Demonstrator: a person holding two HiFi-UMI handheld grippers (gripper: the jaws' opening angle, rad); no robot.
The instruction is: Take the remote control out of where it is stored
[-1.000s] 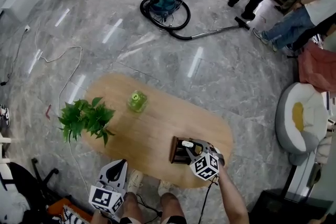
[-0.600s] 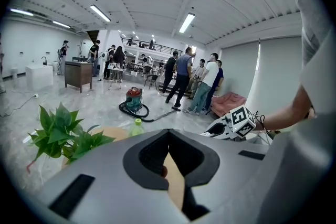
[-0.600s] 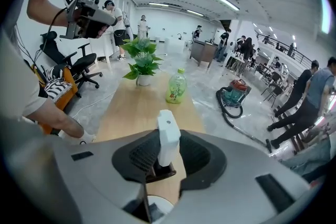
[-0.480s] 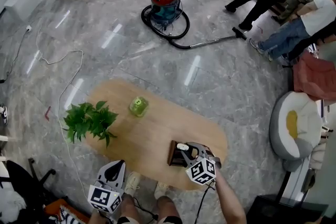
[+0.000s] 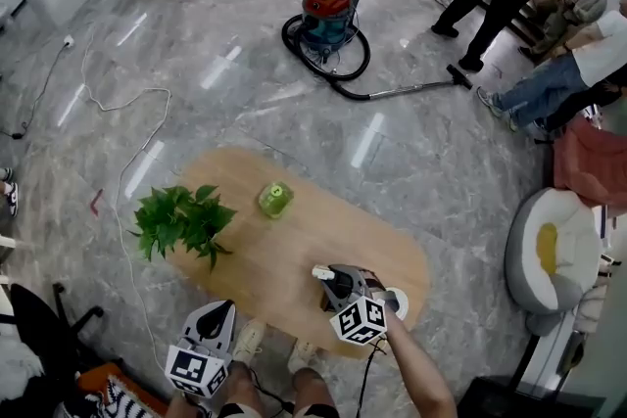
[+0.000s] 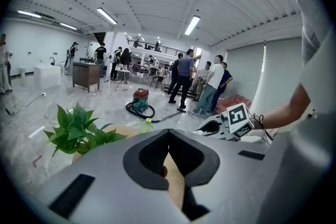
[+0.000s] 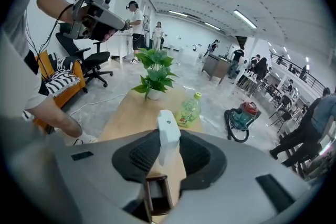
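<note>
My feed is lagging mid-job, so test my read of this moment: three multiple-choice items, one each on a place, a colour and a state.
1. Where does the green bottle stand?
A. on the table, between the plant and the right gripper
B. on the floor by the vacuum cleaner
C. on the stairs at the back

2. What colour is the remote control?
A. black
B. white
C. red

3. How is the right gripper?
A. open and empty
B. shut on the bottle
C. shut on the remote control

Answers:
1 A: the head view shows it upright on the wooden top, with the plant to its left and the gripper nearer the person.
2 B: the right gripper view shows a white body.
3 C: the pads press on both its sides, above the wooden holder.
</note>
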